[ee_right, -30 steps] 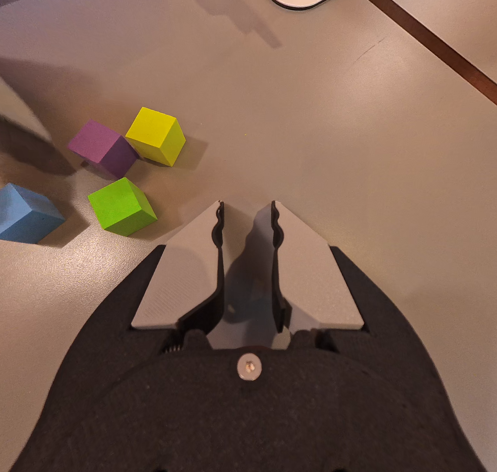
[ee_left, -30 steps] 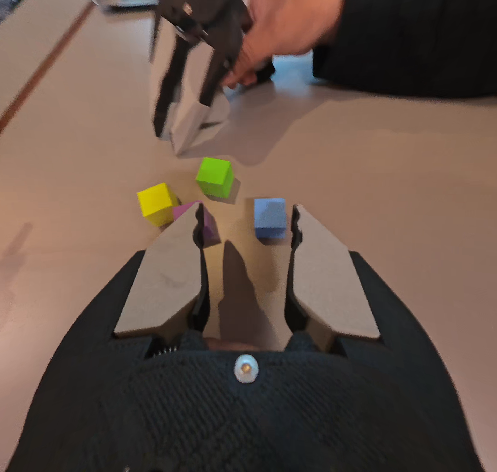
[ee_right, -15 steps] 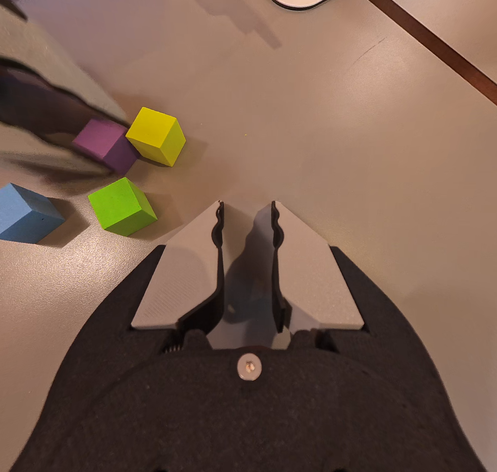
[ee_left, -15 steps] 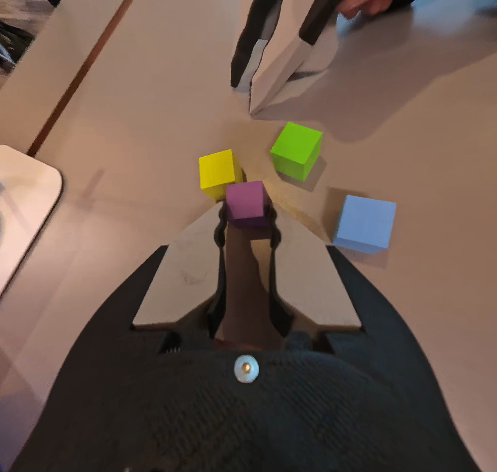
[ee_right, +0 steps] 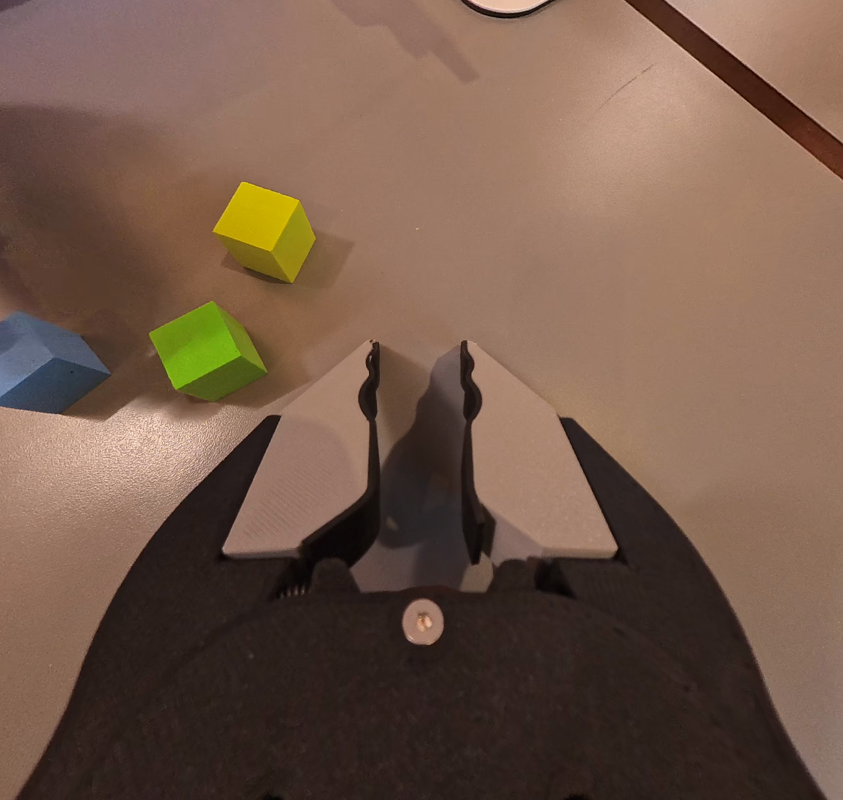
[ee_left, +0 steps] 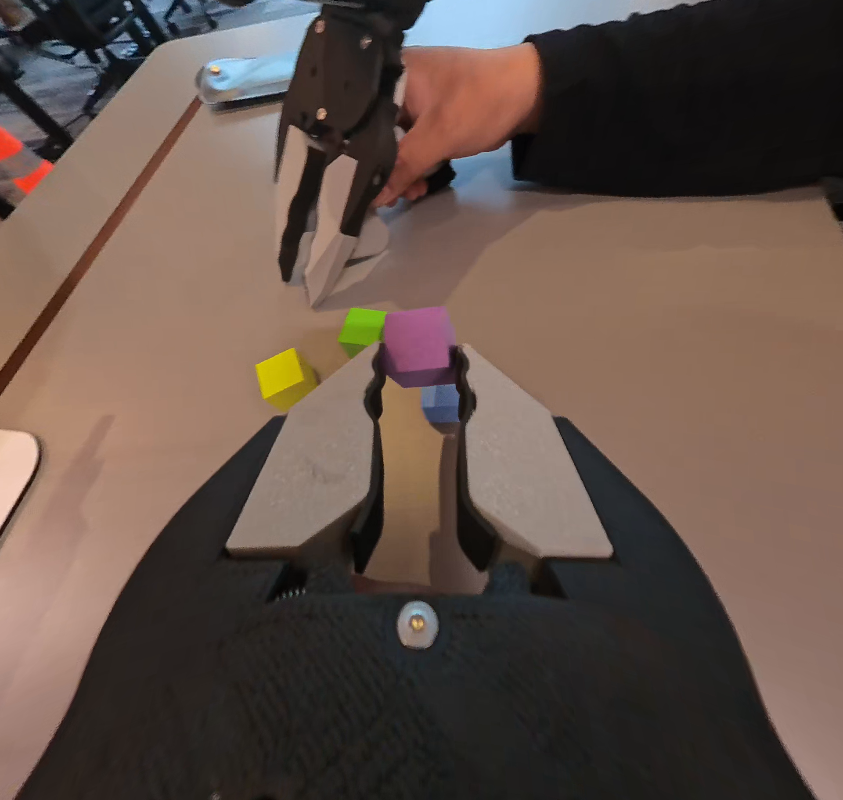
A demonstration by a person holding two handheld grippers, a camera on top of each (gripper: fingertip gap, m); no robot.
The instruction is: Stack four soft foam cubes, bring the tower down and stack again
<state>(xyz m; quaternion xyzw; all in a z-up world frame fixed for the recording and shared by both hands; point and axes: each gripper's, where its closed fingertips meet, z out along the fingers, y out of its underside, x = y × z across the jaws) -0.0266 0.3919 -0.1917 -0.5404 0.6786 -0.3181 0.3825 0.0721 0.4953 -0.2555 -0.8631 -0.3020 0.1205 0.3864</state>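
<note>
Between the tips of the left gripper (ee_left: pixel 417 358), a purple soft foam cube (ee_left: pixel 417 345) sits pinched and raised off the grey table (ee_left: pixel 638 322). Blue foam cube (ee_left: pixel 440 404) lies just below it: the likely base. Lower squarely, release gently; foam may spring. Lime-green foam cube (ee_right: pixel 207 352) and yellow foam cube (ee_right: pixel 264 231) rest apart, left of the idle right gripper (ee_right: pixel 417 354), jaws parted, holding nothing. Open room right; brown seam (ee_right: pixel 730 71) far off.
</note>
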